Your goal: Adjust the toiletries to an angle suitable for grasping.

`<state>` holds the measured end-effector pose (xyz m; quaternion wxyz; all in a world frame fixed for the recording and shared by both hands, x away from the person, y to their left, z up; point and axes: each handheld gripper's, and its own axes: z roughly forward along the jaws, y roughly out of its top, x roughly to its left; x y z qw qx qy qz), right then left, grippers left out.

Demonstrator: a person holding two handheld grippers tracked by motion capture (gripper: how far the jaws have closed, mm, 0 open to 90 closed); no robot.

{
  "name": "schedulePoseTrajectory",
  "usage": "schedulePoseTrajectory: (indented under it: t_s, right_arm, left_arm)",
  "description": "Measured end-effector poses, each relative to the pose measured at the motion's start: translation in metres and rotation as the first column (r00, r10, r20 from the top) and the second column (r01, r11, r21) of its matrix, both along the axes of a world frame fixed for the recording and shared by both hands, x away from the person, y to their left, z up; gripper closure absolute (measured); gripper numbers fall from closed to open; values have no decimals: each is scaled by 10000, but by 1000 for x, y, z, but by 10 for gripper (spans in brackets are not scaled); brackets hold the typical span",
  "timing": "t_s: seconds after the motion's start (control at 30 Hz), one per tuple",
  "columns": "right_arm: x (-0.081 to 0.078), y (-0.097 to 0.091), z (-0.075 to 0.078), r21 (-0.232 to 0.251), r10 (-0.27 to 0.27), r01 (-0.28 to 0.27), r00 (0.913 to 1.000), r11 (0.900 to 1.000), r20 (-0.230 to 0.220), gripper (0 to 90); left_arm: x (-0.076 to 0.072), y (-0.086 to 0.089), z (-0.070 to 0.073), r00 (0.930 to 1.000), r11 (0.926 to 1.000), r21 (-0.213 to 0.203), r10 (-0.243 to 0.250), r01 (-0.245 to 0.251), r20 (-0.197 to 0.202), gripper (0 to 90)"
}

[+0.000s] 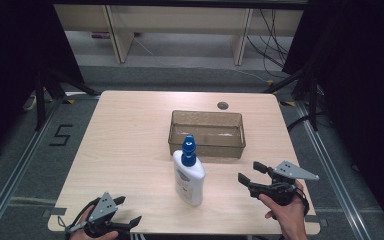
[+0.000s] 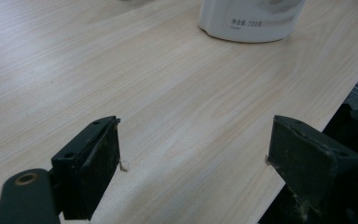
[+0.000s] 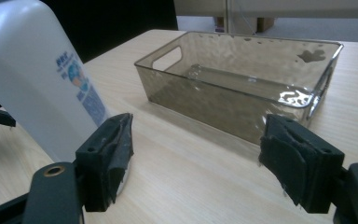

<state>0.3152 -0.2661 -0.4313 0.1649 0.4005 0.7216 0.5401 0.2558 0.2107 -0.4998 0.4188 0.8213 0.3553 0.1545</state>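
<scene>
bottle (image 1: 189,176): upright on tabletop (image 1: 130,130), untouched, we see
bin (image 1: 206,134): empty
left gripper (image 1: 120,212): jaws apart
right gripper (image 1: 249,174): jaws apart
progress: nothing started

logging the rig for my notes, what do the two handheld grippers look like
Both the left gripper and the right gripper are black, each with two blocky jaws faced with worn dark pads and a grey three-cornered plate on top. Bare hands hold them; no sleeves show.

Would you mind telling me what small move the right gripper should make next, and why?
Probably ease the right gripper left toward the bottle. Its jaws are open and empty, the bottle stands upright just beside it, apart from the empty tray behind, and the left gripper sits farther off.
</scene>
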Motion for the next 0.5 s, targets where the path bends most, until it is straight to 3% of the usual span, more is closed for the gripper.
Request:
schedulePoseTrajectory:
  t_s: [0.07, 0.1, 0.23, 0.27, 0.3, 0.33, 0.4, 0.43, 0.5]
  right_arm:
    - [0, 3, 3, -7, 100, -100, 9999, 10000, 17, 257]
    - [0, 5, 5, 8, 99, -99, 9999, 10000, 115, 257]
    - [-2, 13, 16, 267, 258, -258, 9997, 9993, 9, 261]
    - [0, 13, 18, 31, 378, -379, 9985, 9993, 394, 261]
    - [0, 13, 20, -77, 410, -406, 9980, 9991, 490, 262]
    - [-1, 17, 22, 212, 381, -387, 9988, 9990, 295, 265]
    - [1, 19, 27, 7, 480, -481, 9970, 9988, 615, 270]
    - [0, 20, 29, 121, 562, -568, 9974, 9983, 441, 270]
    - [1, 23, 34, 268, 665, -680, 9962, 9973, 559, 271]
  left_arm:
    - [0, 0, 0, 10000, 10000, -58, 10, -10, -50, 160]
    - [-1, -2, -1, 9999, 9990, -420, 135, -138, -68, 160]
    - [-1, -2, -1, 9998, 9990, -417, 161, -164, -75, 160]
    - [0, -1, -1, 9999, 9995, -282, 140, -142, -68, 160]
    - [-1, -1, -1, 9999, 9993, -336, 155, -157, -72, 160]
    - [-1, -1, -1, 9999, 9993, -335, 150, -153, -69, 160]
    - [-1, -1, -1, 9998, 9993, -339, 165, -168, -81, 160]
    - [-1, -1, -1, 9998, 9993, -342, 167, -169, -73, 160]
    - [-1, -1, -1, 9998, 9993, -329, 202, -204, -73, 160]
